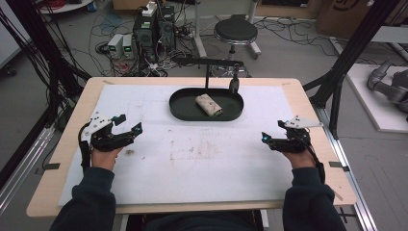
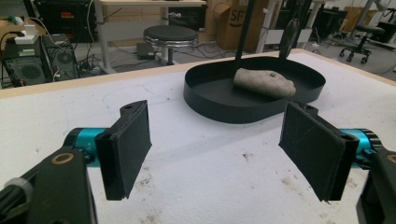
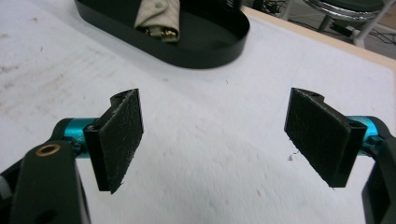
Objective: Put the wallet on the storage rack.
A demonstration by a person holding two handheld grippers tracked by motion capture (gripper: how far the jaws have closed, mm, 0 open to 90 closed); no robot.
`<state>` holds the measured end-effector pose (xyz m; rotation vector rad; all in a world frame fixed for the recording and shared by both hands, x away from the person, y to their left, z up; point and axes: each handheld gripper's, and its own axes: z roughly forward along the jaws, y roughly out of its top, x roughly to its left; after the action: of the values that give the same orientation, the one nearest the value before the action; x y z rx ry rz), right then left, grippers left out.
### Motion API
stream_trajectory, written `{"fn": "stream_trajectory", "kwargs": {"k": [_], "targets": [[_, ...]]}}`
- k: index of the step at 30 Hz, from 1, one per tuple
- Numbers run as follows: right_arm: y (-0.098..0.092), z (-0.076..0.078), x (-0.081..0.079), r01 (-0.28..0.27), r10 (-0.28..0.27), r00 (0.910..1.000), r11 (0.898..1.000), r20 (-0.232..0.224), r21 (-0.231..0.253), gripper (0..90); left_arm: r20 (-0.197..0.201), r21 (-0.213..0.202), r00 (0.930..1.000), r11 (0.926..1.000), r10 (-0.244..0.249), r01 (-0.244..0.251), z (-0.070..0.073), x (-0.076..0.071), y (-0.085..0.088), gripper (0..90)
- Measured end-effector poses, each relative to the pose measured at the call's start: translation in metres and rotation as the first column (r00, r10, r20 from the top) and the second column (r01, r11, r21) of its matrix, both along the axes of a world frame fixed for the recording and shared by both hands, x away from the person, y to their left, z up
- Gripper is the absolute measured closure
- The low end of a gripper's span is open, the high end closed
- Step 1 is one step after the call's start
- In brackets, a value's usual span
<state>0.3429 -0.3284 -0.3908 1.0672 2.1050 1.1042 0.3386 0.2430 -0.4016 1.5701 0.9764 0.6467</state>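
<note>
A black oval tray (image 1: 178,113) sits at the far middle of the white mat, with a pale rolled wrap (image 1: 209,105) lying in it. My left gripper (image 1: 131,122) rests at the table's left side, held in a hand, and stands open. In the left gripper view its pads (image 2: 126,147) are wide apart over bare mat, with the tray (image 2: 210,105) and wrap (image 2: 264,83) ahead. At the right side, my right gripper (image 1: 272,131) is open too. The right gripper view shows that gripper (image 3: 219,140) with nothing between its jaws and the tray (image 3: 205,56) with the wrap (image 3: 159,18) beyond.
A black stand (image 1: 208,72) with a level arm rises just behind the tray. The white mat (image 1: 202,159) has brown stains in its middle. Beyond the table's far edge are a round stool (image 1: 235,31), computer boxes (image 1: 154,29) and loose cables on the floor.
</note>
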Motion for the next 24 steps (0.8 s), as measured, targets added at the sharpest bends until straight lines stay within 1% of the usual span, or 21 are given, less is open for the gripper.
{"fn": "stream_trajectory", "kwargs": {"k": [2, 3, 4, 7, 9, 12, 17, 24], "targets": [[-0.004, -0.001, -0.004, 0.0, 0.0, 1.0, 1.0, 0.004, 0.008, 20.0, -0.001, -0.001, 1.0, 1.0, -0.004, 0.004, 0.0, 0.0, 0.0, 24.3], [-0.005, 0.0, -0.005, 0.011, -0.011, 0.9999, 1.0, 0.006, 0.009, 20.0, -0.002, -0.002, 1.0, 1.0, -0.005, 0.005, 0.0, 0.0, 0.0, 24.3], [-0.006, 0.001, -0.005, 0.013, -0.013, 0.9998, 1.0, 0.016, 0.007, 20.0, -0.001, -0.003, 1.0, 1.0, -0.008, 0.008, 0.0, 0.0, -0.001, 24.3], [-0.005, 0.002, -0.009, 0.017, -0.017, 0.9996, 1.0, 0.023, -0.004, 20.0, 0.002, 0.002, 0.9999, 0.9999, -0.012, 0.012, 0.001, -0.001, -0.002, 24.3], [-0.004, 0.001, -0.011, 0.025, -0.025, 0.9993, 1.0, 0.027, -0.002, 20.0, 0.006, 0.001, 0.9999, 0.9999, -0.016, 0.016, 0.001, -0.002, -0.002, 24.3], [-0.005, 0.002, -0.012, 0.032, -0.032, 0.999, 0.999, 0.031, 0.001, 20.0, 0.0, 0.005, 0.9998, 0.9998, -0.019, 0.019, 0.001, -0.001, -0.002, 24.3], [-0.005, 0.002, -0.011, 0.038, -0.039, 0.9987, 0.999, 0.033, 0.018, 20.0, 0.0, 0.002, 0.9998, 0.9998, -0.019, 0.019, 0.001, -0.002, -0.002, 24.3], [-0.005, -0.001, -0.009, 0.034, -0.034, 0.999, 0.999, 0.027, 0.007, 20.0, 0.001, 0.007, 0.9998, 0.9998, -0.018, 0.018, 0.001, -0.002, -0.002, 24.4]]}}
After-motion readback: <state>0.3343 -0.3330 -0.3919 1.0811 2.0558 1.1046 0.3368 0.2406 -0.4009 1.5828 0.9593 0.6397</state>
